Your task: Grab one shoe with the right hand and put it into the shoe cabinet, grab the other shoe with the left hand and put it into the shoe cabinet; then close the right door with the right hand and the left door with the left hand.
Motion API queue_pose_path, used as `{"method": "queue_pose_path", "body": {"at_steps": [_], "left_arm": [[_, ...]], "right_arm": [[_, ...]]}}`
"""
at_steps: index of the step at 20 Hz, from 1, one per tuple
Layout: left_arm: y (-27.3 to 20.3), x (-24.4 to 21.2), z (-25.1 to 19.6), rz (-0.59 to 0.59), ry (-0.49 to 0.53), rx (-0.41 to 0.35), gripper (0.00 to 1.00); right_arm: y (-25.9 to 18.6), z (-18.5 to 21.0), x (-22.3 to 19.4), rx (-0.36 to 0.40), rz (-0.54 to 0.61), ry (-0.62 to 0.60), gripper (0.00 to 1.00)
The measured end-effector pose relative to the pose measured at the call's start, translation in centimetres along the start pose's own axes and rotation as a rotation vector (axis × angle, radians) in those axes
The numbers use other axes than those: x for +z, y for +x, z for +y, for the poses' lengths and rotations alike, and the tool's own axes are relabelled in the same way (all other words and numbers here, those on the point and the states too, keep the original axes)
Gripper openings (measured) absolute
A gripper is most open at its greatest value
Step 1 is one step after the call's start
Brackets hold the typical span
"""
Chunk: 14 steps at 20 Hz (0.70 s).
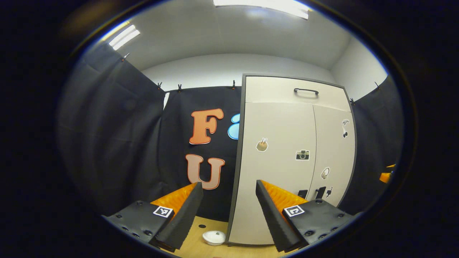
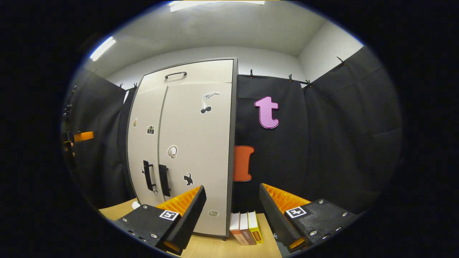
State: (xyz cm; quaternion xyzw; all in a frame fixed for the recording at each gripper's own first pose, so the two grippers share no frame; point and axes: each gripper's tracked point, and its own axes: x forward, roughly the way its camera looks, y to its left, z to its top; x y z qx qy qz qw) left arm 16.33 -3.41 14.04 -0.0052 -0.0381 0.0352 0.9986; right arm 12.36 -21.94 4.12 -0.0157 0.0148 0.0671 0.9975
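Observation:
The shoe cabinet is a tall beige box with dark edges, and both of its doors are shut. Stickers dot the doors, and two black handles sit side by side low on them. My left gripper is open and holds nothing, facing the cabinet's left edge. My right gripper is open as well, aimed at the cabinet's right edge. The other gripper shows as an orange bit at the far right of the left gripper view and at the far left of the right gripper view.
The cabinet stands on a wooden tabletop. A small white round object lies on the wood by the cabinet's left foot. Three books stand upright against its right side. Black cloth walls hang close on all sides.

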Motion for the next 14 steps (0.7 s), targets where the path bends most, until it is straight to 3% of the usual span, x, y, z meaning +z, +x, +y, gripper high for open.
{"method": "queue_pose_path", "body": {"at_steps": [12,14], "left_arm": [[0.9,-1.2,-3.9,0.023,-0.007,-0.034,0.99],[1.1,-1.7,-4.3,0.029,-0.008,-0.036,0.94]], "right_arm": [[-0.6,-3.3,-0.4,-0.024,0.01,0.015,0.93],[-0.5,-3.6,-0.8,-0.024,0.018,0.019,0.93]]}}
